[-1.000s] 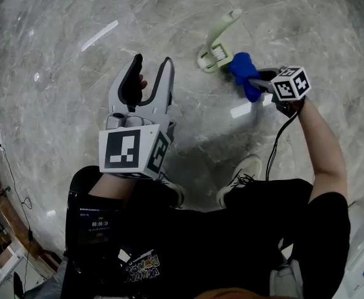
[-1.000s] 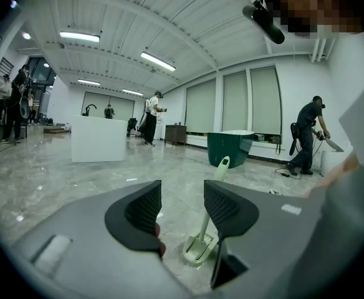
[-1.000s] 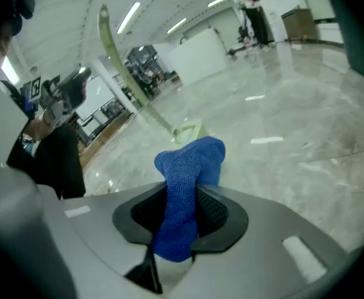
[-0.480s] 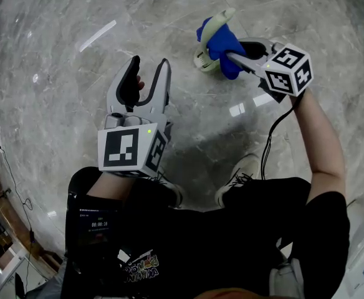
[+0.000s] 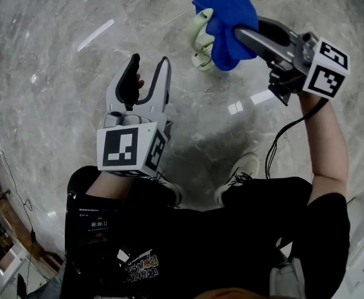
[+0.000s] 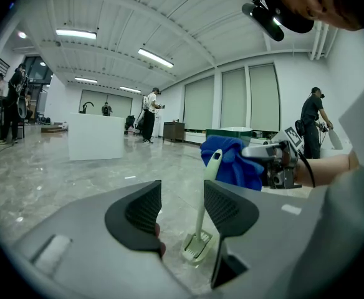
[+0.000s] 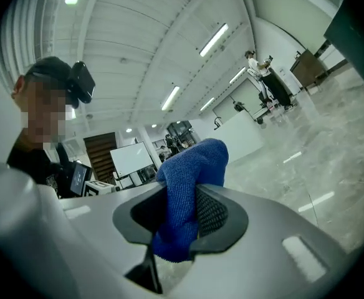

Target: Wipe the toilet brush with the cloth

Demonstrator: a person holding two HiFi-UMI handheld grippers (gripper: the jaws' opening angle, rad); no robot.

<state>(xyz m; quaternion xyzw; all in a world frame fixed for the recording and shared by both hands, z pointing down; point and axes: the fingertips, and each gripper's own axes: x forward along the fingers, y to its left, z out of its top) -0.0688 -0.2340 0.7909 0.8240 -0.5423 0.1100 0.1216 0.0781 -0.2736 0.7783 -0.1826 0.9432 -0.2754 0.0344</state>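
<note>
Left tool (image 5: 149, 67) hasn't budged since a second ago: same spot over the grey marble floor (image 5: 57, 61), jaws still spread wide, nothing between the pads. The toilet brush (image 5: 200, 41) hasn't shifted either. The action is on the right. The right tool (image 5: 239, 35) was low by the brush's foot a second ago, and now it is lifted high, with the blue cloth (image 5: 227, 14) carried up to the top end of the handle.

For room, open floor runs off to the left, and the left tool sits well apart from the brush, looking at it through its own gap. The person's shoe (image 5: 243, 169) is planted well short of the brush's foot. Far off in the left gripper view, a white counter (image 6: 95, 136) and a few people stand near the back wall. To the right of the brush, floor again, with only the raised arm above it.

The brush stands on its flat head on the floor, long axis close to upright, handle top tipped slightly right in the left gripper view. The cloth overlaps that top end, but contact can't be made out. The right tool points roughly level, jaws clamped on a fold of cloth that bunches above the pads and hangs below them.
</note>
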